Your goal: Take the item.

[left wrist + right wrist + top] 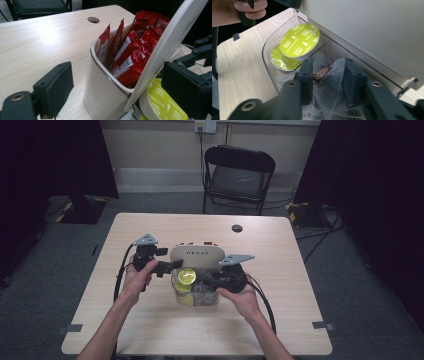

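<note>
- Light wood-grain tabletop (150, 320) with a round cable hole (237, 228) near the far edge; grey carpet floor, black folding chair (238, 176) behind, dark curtains at both sides, wall outlet with a cable above the chair.
- Tape marks sit at the tabletop's near corners.
- Organizer box (196, 280) stands mid-tabletop, its white lid (196, 256) lifted and leaning.
- High view: box contents small and partly covered by both grippers; the lid's lettering is hard to read.
- Left gripper view: the lid (165, 50) cuts across the frame and hides part of the box; the white rear compartment (105, 95) is packed with upright red sachets (130, 50).
- Right gripper view: clear front compartment (269, 47) holds two yellow-green capsules (300, 40) labelled cappuccino, one overlapping the other.
- Beside them a pile of see-through tea bags (329, 80); one has a dark red tag (322, 73). The bags' edges are hard to separate.
- Left gripper (170, 266): at the lid's edge, the lid between its jaws; I cannot tell whether the pads press on it.
- Right gripper (329, 75): down in the tea-bag pile, jaws apart with a bag between them; pads not clearly pressing on it.
- The other hand (239, 7) shows top left in the right gripper view, cut off by the frame.
</note>
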The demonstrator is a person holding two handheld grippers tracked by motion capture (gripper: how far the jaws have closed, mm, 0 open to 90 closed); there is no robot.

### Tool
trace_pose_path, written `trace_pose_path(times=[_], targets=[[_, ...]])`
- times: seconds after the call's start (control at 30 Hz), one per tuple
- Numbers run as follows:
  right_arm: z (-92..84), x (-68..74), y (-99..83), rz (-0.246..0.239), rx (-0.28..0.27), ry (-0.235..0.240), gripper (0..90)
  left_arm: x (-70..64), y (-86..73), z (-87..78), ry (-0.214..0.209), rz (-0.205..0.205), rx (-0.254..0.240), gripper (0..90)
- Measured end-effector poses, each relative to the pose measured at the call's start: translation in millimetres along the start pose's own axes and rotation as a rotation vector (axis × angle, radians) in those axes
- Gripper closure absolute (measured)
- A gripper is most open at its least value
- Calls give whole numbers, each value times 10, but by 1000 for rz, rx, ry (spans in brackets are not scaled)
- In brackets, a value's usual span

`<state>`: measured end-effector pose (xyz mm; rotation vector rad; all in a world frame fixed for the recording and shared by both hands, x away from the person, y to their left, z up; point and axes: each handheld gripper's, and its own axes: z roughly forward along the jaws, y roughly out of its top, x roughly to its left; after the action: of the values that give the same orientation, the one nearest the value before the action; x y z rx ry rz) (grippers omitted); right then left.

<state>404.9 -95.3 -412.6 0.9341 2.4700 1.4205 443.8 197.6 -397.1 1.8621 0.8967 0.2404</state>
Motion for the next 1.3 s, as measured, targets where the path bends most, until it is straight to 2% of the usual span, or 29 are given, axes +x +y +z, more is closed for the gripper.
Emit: trace_pose_path(times=[0.4, 0.53, 0.7, 0.9, 1.3], targets=[[-17, -4, -17, -8, -7, 14, 869, 6, -2, -12, 6, -7, 7, 105], [-4, 4, -21, -13, 4, 27, 879, 6, -4, -10, 2, -11, 4, 104], [6, 8, -25, -11, 13, 37, 827, 11, -6, -11, 1, -11, 8, 104], [15, 16, -29, -13, 19, 64, 896, 13, -7, -11, 0, -14, 9, 104], [-43, 28, -9, -10, -10, 64, 900, -3, -10, 4, -1, -17, 14, 112]])
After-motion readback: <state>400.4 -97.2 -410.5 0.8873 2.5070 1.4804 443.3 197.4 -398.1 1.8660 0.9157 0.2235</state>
